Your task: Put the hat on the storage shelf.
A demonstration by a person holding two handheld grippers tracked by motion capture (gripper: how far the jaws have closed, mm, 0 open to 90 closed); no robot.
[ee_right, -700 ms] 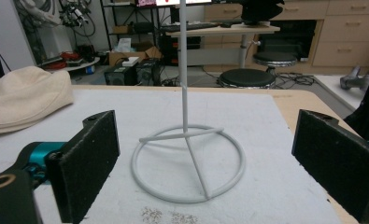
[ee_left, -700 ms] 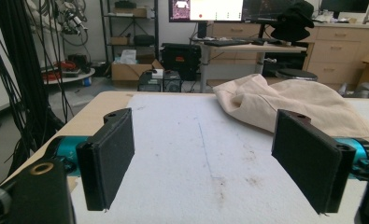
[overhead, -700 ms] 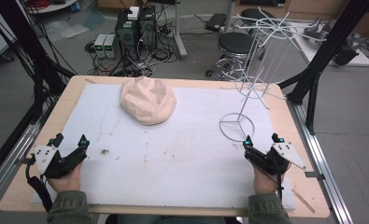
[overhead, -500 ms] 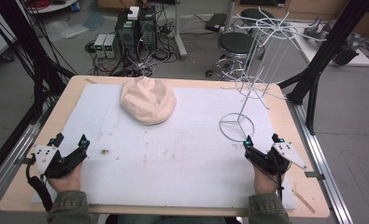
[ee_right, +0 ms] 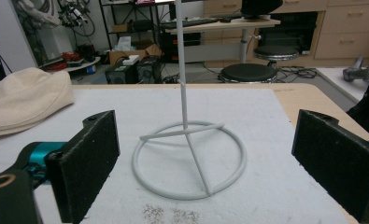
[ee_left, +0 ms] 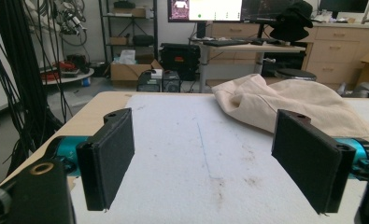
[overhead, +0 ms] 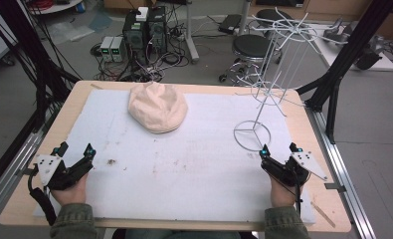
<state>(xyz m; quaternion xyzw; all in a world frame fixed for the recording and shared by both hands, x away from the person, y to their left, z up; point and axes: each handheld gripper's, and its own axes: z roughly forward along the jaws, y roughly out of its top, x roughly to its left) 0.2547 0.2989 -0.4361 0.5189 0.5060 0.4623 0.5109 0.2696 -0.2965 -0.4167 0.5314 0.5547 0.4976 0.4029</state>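
While both tools rest low at the near edge of the table, the left gripper point(overhead: 75, 152) sits at the near left corner of the white mat point(overhead: 194, 169), its two black jaws standing wide apart with nothing between them; in the left gripper view point(ee_left: 210, 163) the padded faces flank bare, stained mat; the right gripper point(overhead: 278, 150) sits at the near right, jaws likewise spread wide and holding nothing, its grey three-cornered plate turned outward toward the table's right edge; in the right gripper view point(ee_right: 205, 163) the pads stand on either side of the ring base of the white wire hat stand point(ee_right: 189, 158), apart from it and not touching; the wire hat stand point(overhead: 263, 94) stands upright on the mat's right half, its round base just beyond the right gripper, a thin stem rising to a crown of wire spokes at the top; the cream flat cap point(overhead: 157, 107) lies on the far middle-left of the mat, well apart from both grippers and from the stand, crumpled and soft; seen from the left gripper it lies ahead and to the right point(ee_left: 289, 105); from the right gripper, at the far left point(ee_right: 25, 98); the mat covers most of a wooden table point(overhead: 74, 99); beyond the table, a black round stool point(overhead: 253, 46), computer units point(overhead: 144, 30) and loose cables on the floor.
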